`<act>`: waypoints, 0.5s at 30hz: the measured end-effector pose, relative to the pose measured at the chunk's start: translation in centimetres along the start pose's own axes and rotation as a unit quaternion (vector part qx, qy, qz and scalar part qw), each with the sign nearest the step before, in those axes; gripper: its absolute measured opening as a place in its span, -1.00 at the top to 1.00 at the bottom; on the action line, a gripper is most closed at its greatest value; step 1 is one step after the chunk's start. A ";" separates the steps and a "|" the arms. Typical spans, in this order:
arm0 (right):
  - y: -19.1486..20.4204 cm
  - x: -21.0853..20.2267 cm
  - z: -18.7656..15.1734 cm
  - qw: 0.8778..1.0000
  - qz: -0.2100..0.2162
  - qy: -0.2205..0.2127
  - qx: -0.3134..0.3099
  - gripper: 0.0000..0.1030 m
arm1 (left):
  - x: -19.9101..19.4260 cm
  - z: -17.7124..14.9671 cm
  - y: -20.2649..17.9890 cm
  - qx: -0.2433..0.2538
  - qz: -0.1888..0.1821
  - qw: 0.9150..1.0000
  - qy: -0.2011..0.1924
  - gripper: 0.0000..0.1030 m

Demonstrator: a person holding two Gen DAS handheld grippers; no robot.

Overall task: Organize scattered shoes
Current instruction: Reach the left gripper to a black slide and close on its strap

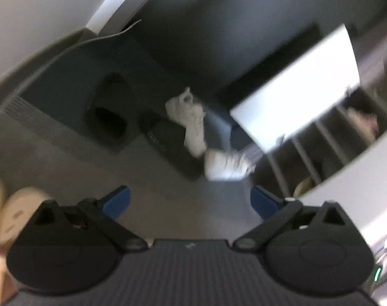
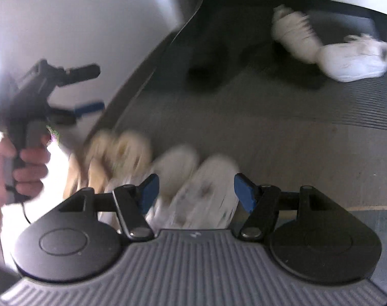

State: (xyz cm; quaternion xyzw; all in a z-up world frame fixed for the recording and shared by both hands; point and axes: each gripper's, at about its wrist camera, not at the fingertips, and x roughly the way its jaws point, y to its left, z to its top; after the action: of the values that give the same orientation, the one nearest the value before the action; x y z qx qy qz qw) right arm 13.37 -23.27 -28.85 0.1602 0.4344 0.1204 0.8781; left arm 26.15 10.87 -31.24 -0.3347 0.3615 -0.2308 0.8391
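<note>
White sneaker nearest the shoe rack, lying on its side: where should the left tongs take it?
Grip the white sneaker across its ankle collar, the end nearest the shoe rack. Come from above: it appears tipped on its side, so the collar likely offers the narrowest span. Blur hides detail.

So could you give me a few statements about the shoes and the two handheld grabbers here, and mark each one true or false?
1. Two white sneakers lie on the floor ahead of the left gripper. True.
2. The left gripper is clamped on a sneaker. False: its fingers stand apart with only bare floor between them.
3. A pair of pale shoes sits right below the right gripper. True.
4. The right gripper's fingers are pressed shut. False: they stand open, with nothing gripped.
5. A shelf unit with compartments stands beside the white sneakers. True.
</note>
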 end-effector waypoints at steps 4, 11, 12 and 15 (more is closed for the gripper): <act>-3.1 0.8 -0.2 0.996 0.003 -0.004 0.091 -0.31 | 6.9 3.0 1.7 0.012 0.032 0.998 -0.051 -0.98; -6.9 4.3 0.2 0.989 -0.019 0.024 0.142 -0.31 | 17.2 4.3 8.6 -0.165 -0.036 0.986 -0.004 -0.99; -7.5 4.9 0.2 0.988 -0.019 0.028 0.152 -0.31 | 18.2 4.1 9.6 -0.182 -0.020 0.983 -0.018 -0.99; -8.4 6.7 0.2 0.985 -0.010 0.036 0.166 -0.31 | 20.5 4.5 11.4 -0.199 -0.010 0.979 -0.032 -0.99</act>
State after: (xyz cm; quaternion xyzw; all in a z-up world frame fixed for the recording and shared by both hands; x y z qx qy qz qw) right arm 18.14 -28.65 -36.79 0.2951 0.4813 0.0432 0.8243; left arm 44.17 7.37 -46.47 -0.5062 0.3695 -0.1517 0.7643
